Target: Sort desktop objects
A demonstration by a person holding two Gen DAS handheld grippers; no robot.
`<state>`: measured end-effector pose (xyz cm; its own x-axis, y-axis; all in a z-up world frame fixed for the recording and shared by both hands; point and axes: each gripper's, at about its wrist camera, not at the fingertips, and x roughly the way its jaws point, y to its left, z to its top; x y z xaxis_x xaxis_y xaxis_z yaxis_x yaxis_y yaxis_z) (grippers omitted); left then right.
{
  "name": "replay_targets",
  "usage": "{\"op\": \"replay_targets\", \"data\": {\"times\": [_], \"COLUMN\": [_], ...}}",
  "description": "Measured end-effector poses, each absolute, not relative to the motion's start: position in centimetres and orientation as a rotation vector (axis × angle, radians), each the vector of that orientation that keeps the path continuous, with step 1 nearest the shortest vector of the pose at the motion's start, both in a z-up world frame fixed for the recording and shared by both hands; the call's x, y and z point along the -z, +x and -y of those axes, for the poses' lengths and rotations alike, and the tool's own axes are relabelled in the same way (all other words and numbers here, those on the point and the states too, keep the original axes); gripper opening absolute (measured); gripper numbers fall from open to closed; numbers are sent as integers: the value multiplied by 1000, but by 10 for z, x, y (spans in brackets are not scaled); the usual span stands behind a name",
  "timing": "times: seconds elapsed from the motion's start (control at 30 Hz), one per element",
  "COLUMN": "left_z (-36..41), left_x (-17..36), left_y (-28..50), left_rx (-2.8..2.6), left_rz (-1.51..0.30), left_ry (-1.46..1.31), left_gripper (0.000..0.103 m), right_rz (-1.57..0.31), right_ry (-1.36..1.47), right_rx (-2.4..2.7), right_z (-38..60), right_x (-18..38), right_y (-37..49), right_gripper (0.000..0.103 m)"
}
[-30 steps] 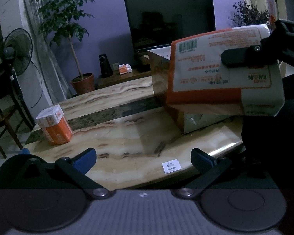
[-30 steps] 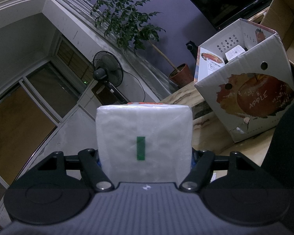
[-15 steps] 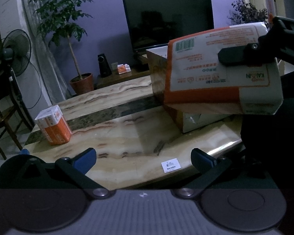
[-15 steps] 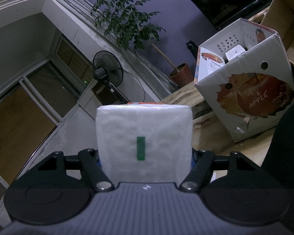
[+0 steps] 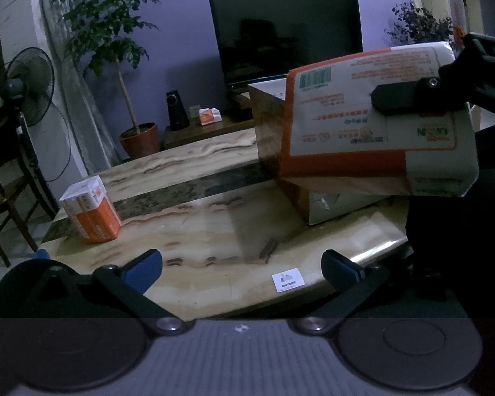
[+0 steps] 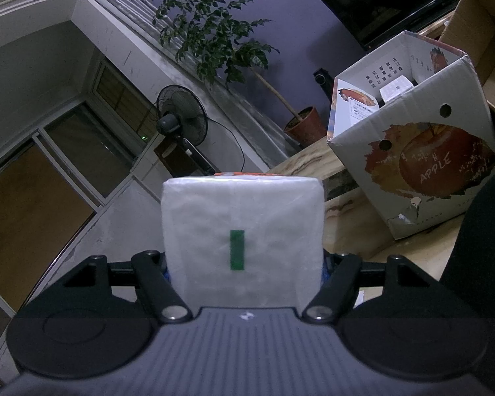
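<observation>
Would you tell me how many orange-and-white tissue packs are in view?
3: one pack held in the right gripper, one standing on the table, one on the TV stand. The boxes may hide more.

Tissue pack [image 5: 376, 125] raised above table [image 5: 214, 231], in front of apple box [image 6: 419, 171]; second pack [image 5: 90, 211] far left on table.

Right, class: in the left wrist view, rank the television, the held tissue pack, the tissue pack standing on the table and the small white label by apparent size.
1. Television and held tissue pack: alike, and the pack is nearer, so unranked.
2. Standing tissue pack.
3. White label.
</observation>
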<state>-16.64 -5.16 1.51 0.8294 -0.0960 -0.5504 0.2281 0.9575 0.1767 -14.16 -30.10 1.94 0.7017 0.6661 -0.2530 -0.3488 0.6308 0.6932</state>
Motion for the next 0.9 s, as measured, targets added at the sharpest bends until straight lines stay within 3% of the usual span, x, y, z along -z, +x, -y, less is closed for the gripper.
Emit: {"op": "replay_targets", "data": {"times": [0.9], "left_z": [47], "left_x": [-13], "left_y": [-163], "left_rx": [170], "left_rz": [-566], "left_ry": [236], "left_gripper": [102], "right_rz": [-535], "right_ry": [656], "right_rx": [-618], "right_z": [300], "right_x": [-18], "right_y": [-140], "right_gripper": [73]}}
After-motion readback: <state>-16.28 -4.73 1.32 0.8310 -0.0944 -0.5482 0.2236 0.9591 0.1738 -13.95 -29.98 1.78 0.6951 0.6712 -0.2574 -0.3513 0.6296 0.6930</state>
